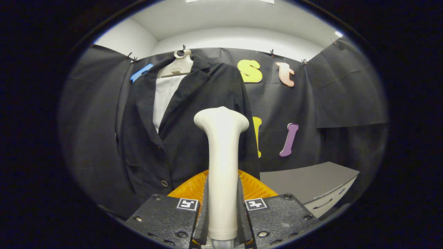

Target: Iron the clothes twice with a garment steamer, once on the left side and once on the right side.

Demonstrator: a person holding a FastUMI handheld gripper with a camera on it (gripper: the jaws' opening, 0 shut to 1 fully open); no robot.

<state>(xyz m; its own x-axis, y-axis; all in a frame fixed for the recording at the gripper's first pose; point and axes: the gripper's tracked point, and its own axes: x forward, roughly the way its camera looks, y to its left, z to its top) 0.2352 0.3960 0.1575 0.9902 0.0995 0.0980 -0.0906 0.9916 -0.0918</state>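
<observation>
Gripper (222, 211): both fingers closed against the handle of the white garment steamer (221, 166), which stands upright between them, flared head at 12 o'clock. Dark jacket (180, 138) hangs beyond, from 10 to 12 o'clock of the steamer head, on a pale hanger (178, 65) over a white shirt (164, 98); the steamer head overlaps its right front panel in view, contact cannot be told. Orange ribbed object (193, 188) lies directly behind the fingers. Grey cabinet (311, 183) with drawer handle at 3 to 4 o'clock.
</observation>
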